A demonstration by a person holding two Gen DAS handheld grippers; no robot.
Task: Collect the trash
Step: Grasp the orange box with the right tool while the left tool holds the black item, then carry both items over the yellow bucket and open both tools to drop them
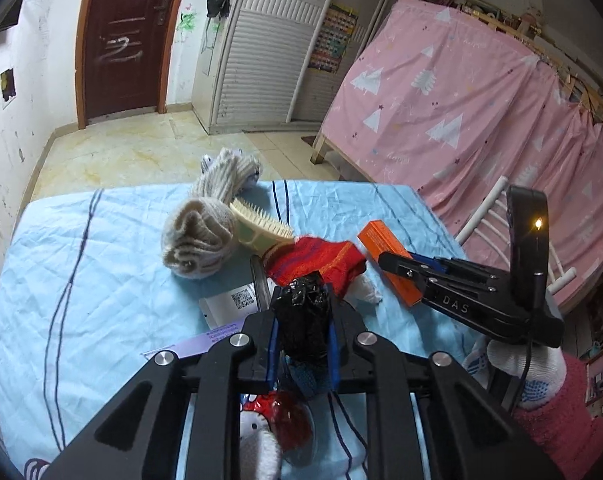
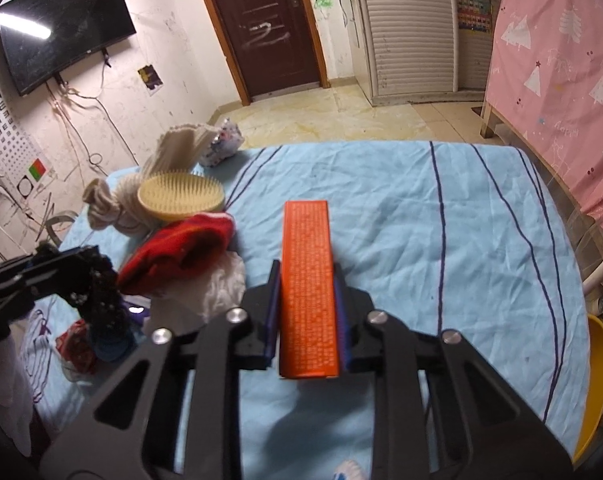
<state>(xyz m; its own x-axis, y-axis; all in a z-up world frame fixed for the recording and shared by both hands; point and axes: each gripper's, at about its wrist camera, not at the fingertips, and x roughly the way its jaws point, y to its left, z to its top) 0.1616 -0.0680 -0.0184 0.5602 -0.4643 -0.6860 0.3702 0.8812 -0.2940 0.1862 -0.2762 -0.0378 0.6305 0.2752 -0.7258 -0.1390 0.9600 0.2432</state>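
My left gripper (image 1: 302,322) is shut on a crumpled black plastic bag (image 1: 301,320), which sticks up between its blue pads. The same bag (image 2: 101,292) and left gripper show at the left of the right wrist view. My right gripper (image 2: 307,288) is shut on a long orange box (image 2: 307,280) printed with small white text, lying lengthwise over the blue cloth. In the left wrist view that orange box (image 1: 385,252) sits at the right gripper's (image 1: 393,264) tip.
A blue striped cloth (image 2: 441,240) covers the table. On it lie a red knit piece (image 1: 321,260), a cream hairbrush (image 2: 181,196), beige knitwear (image 1: 197,240), white tissue (image 2: 225,280) and a paper with a QR code (image 1: 237,300). A pink curtain (image 1: 461,100) hangs at right.
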